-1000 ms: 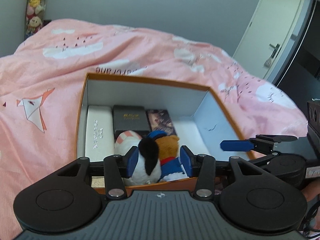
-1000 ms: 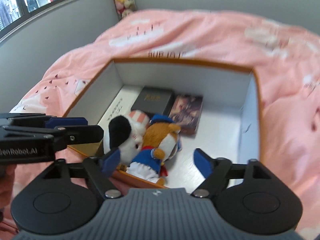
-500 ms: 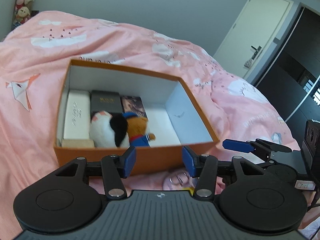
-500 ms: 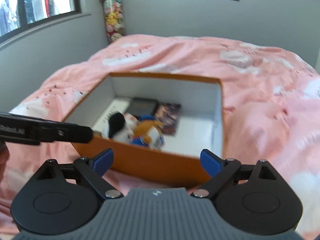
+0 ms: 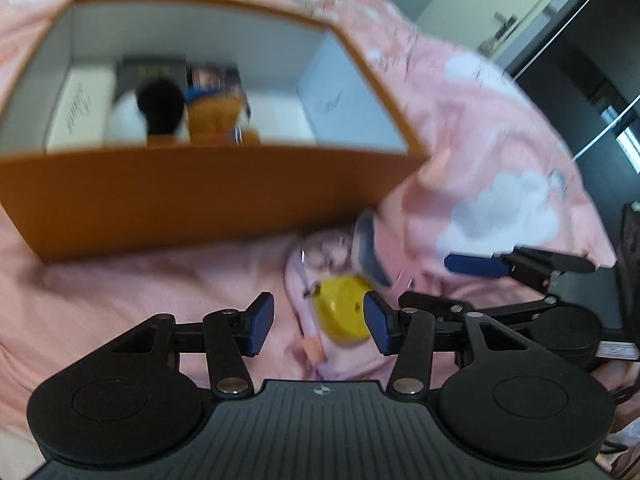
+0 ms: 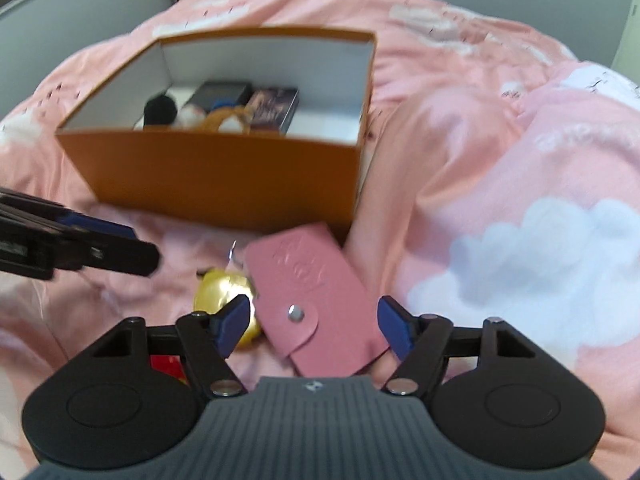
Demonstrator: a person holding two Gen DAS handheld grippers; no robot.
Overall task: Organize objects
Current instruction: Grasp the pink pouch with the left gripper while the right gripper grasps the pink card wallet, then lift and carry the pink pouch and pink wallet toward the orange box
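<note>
Both grippers have dropped from over the orange box (image 6: pixel 224 176) to the bedspread before it, where the right gripper (image 6: pixel 314 326), empty, is closing around the pink snap wallet (image 6: pixel 316 292), while the left gripper (image 5: pixel 318 322), half open and empty, is narrowing near the yellow toy (image 5: pixel 340 312).

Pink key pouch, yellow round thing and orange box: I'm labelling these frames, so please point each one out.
pink key pouch (image 6: pixel 316 300): right wrist view, middle of its flat face above the snap.
yellow round thing (image 6: pixel 218 292): right wrist view, its shiny upper surface.
orange box (image 6: pixel 216 176): right wrist view, its near outer wall.
</note>
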